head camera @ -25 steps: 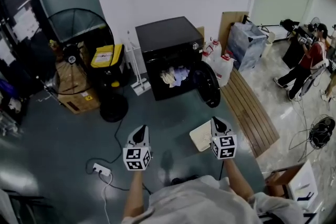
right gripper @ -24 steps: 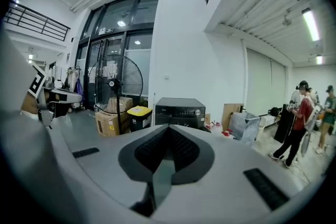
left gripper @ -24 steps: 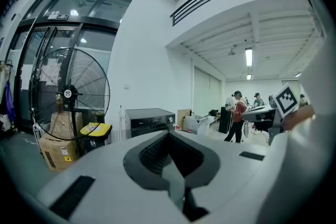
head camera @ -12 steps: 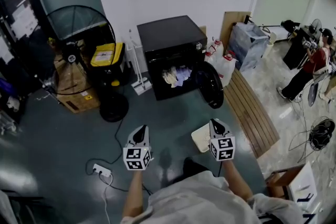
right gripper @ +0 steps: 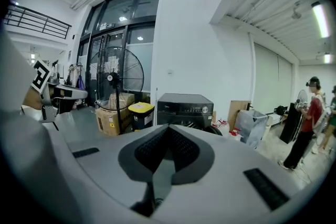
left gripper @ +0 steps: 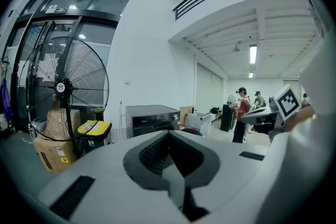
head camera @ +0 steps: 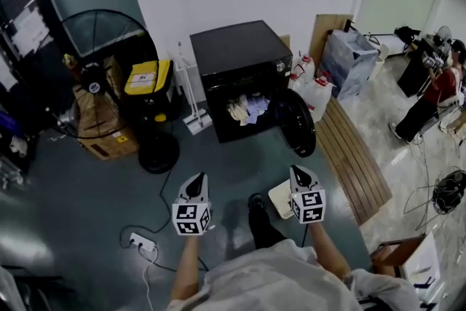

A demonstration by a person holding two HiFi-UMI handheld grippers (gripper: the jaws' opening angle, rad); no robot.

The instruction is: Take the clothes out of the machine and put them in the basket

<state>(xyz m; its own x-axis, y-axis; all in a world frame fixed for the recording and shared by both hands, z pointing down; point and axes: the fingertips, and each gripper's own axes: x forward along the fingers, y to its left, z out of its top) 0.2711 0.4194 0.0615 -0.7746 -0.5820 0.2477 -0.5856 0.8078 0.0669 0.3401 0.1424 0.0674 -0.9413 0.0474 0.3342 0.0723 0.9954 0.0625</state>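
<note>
A black washing machine stands against the white wall with its round door swung open to the right. Pale and lilac clothes are bunched in its drum. A white basket sits on the floor, partly hidden under my right gripper. My left gripper is level with it, to the left. Both are shut and empty, well short of the machine. In the left gripper view the machine shows beyond the closed left gripper. The right gripper view likewise shows the machine ahead of the shut right gripper.
A large floor fan, a cardboard box and a yellow-lidded bin stand left of the machine. A power strip and its cable lie on the floor at left. Jugs and a slatted wooden board are at right, with a person beyond.
Both grippers have moved forward toward the machine. A dark shoe has stepped into view between them, and the basket is now more covered by the right gripper.
</note>
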